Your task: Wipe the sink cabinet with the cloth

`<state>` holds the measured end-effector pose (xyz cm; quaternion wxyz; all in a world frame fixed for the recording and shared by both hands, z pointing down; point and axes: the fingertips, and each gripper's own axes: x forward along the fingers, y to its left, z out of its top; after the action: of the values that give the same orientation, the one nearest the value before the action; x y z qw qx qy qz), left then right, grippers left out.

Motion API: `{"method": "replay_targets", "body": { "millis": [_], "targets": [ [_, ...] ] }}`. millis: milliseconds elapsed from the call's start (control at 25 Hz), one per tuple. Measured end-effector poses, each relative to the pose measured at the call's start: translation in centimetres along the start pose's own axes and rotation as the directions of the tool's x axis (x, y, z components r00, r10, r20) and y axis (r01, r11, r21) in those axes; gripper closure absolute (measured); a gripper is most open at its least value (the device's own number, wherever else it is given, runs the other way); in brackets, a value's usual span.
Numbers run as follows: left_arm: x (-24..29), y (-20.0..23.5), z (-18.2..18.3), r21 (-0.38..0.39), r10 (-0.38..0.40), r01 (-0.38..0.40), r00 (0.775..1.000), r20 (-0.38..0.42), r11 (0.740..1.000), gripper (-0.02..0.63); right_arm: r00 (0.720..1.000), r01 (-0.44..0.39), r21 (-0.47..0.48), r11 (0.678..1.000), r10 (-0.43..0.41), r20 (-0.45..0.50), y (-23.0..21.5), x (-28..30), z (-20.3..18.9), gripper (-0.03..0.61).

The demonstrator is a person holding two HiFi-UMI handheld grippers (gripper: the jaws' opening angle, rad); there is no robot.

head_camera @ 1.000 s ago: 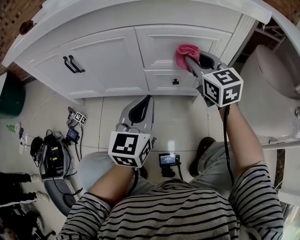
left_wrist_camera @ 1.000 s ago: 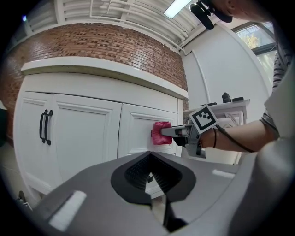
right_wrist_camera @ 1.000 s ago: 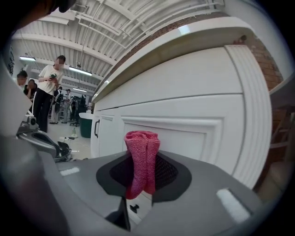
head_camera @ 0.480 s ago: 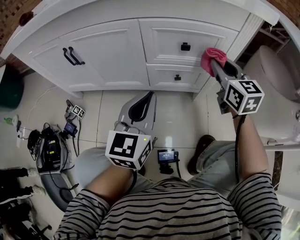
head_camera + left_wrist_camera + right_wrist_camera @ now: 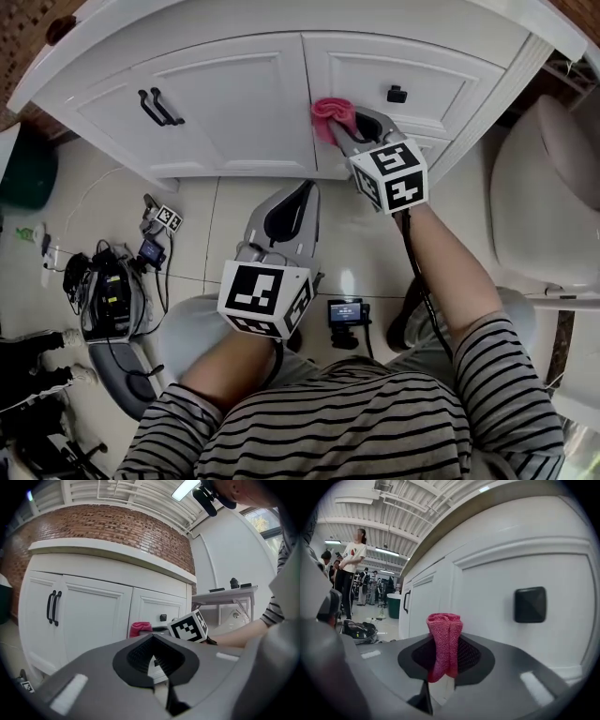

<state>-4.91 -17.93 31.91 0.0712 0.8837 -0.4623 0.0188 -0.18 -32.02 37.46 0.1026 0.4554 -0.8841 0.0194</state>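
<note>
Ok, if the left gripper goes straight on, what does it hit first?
Likely the cabinet front, below the cloth in the right gripper. Both sit near that line, so the left gripper may brush them; depth unclear.

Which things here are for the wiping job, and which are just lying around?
For the job: pink knitted cloth; right gripper, jaws shut on it; white panelled sink cabinet.
Just lying about: left gripper, jaws shut, empty; black gadgets and cables on the floor; dark green bin; white toilet.

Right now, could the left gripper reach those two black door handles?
Probably yes. The left gripper hangs free with shut, empty jaws, and nothing stands between it and the black door handles.
</note>
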Motion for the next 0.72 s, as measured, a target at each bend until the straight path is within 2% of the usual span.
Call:
{"method": "replay_targets", "body": {
  "millis": [160, 280, 520, 600, 640, 720],
  "targets": [
    [0.5, -0.2, -0.5, -0.004, -0.019, 0.019, 1.000, -0.006, 1.000, 0.614, 0.996, 0.084, 0.023, 0.996, -0.083, -0.024, -5.2, -3.9, -2.0, 0.486],
    [0.5, -0.6, -0.5, -0.004, -0.030, 0.030, 1.000, -0.010, 1.000, 0.614, 0.982, 0.185, 0.040, 0.982, -0.183, -0.051, -9.4, -8.3, -2.9, 0.486],
    [0.8, -2.3, -0.7, 0.018, -0.050, 0.050, 0.999, -0.020, 0.999, 0.614, 0.913, 0.395, 0.065, 0.917, -0.384, -0.135, -16.8, -16.8, -5.2, 0.488],
    [0.9, -2.7, -0.6, 0.023, -0.053, 0.053, 0.998, -0.021, 0.998, 0.614, 0.905, 0.415, 0.104, 0.904, -0.399, -0.144, -17.4, -18.1, -5.3, 0.489],
    [0.9, -2.8, -0.5, 0.022, -0.054, 0.054, 0.998, -0.021, 0.998, 0.614, 0.913, 0.400, 0.127, 0.908, -0.384, -0.137, -17.0, -18.0, -5.1, 0.489],
    [1.0, -2.9, -0.4, 0.017, -0.056, 0.056, 0.998, -0.020, 0.998, 0.614, 0.947, 0.318, 0.150, 0.936, -0.304, -0.109, -14.3, -16.0, -4.7, 0.489]
  ]
}}
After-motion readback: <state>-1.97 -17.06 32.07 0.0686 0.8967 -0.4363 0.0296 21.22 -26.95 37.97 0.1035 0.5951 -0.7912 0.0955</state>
